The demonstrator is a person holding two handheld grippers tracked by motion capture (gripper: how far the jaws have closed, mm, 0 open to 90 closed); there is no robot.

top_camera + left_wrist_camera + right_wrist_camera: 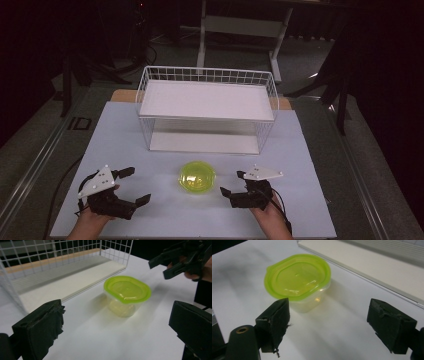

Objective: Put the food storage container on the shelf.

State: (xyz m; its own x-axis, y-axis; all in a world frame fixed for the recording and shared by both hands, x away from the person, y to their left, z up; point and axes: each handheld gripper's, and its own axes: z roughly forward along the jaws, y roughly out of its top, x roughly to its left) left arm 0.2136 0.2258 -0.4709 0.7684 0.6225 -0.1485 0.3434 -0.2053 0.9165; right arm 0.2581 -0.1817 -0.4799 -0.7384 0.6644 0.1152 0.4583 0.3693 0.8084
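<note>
A clear plastic container with a lime-green lid (197, 177) stands upright on the white tabletop (120, 135), between my two grippers. My left gripper (137, 185) sits to its left, jaws wide open and empty. In the left gripper view the container (127, 290) lies ahead of the left gripper (117, 325), apart from both pads. My right gripper (231, 183) is just right of the container, open as well; in the right gripper view the container (297, 277) stands past the left pad of the right gripper (332, 312), untouched. The right gripper (172, 262) also shows beyond the container in the left gripper view.
A white wire basket (207, 72) with an upper shelf and a lower board stands behind the container at the table's middle back; its mesh wall (50, 255) and base board (374, 262) show close by. The dark floor and a desk frame (240, 25) lie beyond.
</note>
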